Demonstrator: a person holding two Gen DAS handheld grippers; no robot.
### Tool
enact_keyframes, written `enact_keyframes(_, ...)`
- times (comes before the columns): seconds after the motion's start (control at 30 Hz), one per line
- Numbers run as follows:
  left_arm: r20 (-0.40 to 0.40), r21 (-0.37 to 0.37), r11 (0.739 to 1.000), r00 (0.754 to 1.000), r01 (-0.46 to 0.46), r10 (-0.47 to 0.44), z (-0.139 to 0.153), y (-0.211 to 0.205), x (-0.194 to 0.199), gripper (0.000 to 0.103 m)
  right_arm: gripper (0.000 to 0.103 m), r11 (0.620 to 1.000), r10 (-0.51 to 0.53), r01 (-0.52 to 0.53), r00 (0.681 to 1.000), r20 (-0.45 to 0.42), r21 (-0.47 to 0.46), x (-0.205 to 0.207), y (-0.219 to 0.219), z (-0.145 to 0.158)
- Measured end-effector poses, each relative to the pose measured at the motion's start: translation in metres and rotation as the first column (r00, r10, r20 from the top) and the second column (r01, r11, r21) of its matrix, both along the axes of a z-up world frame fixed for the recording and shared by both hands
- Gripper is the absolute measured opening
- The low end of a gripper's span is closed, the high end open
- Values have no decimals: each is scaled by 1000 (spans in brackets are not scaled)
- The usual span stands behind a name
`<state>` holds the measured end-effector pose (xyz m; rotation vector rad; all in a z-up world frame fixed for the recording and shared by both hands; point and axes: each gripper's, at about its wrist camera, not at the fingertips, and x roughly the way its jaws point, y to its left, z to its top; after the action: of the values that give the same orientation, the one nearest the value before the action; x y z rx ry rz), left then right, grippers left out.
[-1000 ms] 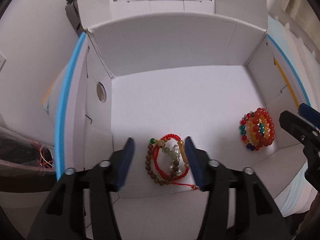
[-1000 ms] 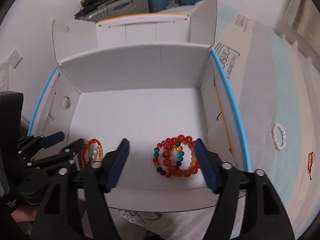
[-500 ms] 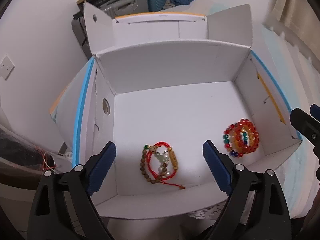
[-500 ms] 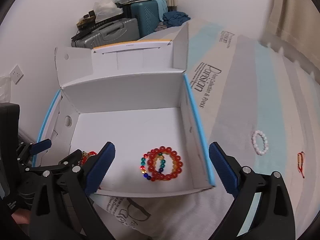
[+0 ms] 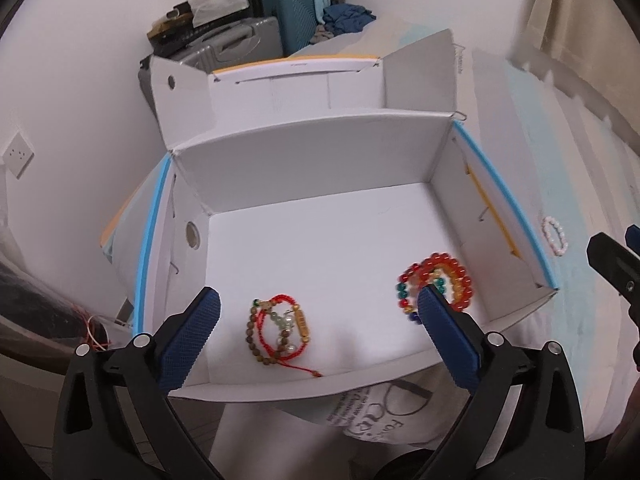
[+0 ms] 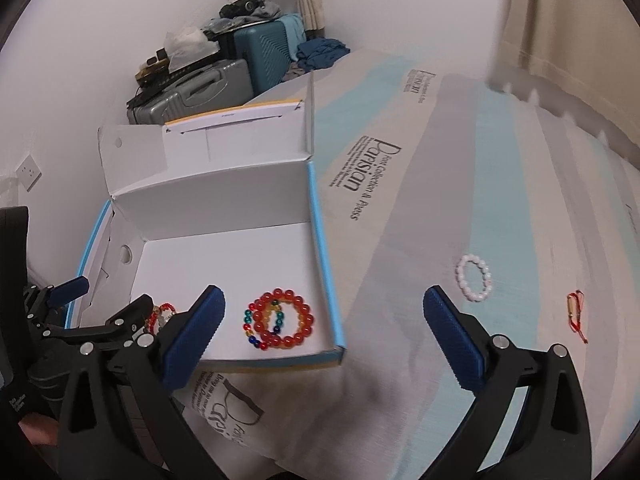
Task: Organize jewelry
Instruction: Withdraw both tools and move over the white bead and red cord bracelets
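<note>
Left tool (image 5: 318, 330): jaws opening, nothing between pads.
Right tool (image 6: 324, 334): jaws opening, empty.
Bead bracelets (image 6: 279, 323): inside white box (image 6: 224, 216) (lower centre).
White bracelet (image 6: 474, 282): on bed, right of frame.

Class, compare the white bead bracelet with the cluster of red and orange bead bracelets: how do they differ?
The white bead bracelet lies outside the box on the bedcover; the red and orange bead bracelets lie inside it. The white one is a single plain loop; the others are several overlapping multicoloured loops. Both are round beads, lying flat, ungripped.
</note>
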<state>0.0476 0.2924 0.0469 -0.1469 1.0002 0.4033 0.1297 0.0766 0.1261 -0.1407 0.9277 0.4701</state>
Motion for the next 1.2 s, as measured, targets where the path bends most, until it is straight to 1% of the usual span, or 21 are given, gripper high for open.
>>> enact_keyframes(0.1, 8, 10, 1000, 1000, 18, -18, 7, -15, 4, 97, 96, 1000, -19, 19, 1000, 13, 2, 0, -17, 6)
enact_keyframes(0.43, 43, 4, 996, 995, 91, -91, 22, -68, 16, 97, 96, 995, -98, 97, 994, 40, 9, 2, -78, 22)
enact_keyframes(0.8, 74, 10, 980, 977, 199, -199, 36, -137, 31, 97, 96, 979, -204, 203, 977, 59, 17, 0, -157, 33)
enact_keyframes(1.0, 81, -10, 968, 965, 251, -249, 32, -175, 45, 97, 96, 965, -262, 261, 964, 55, 12, 2, -197, 29)
enact_keyframes(1.2, 72, -10, 952, 950, 305, -304, 25, -212, 59, 97, 96, 946, -324, 325, 945, 49, 5, 5, -241, 26)
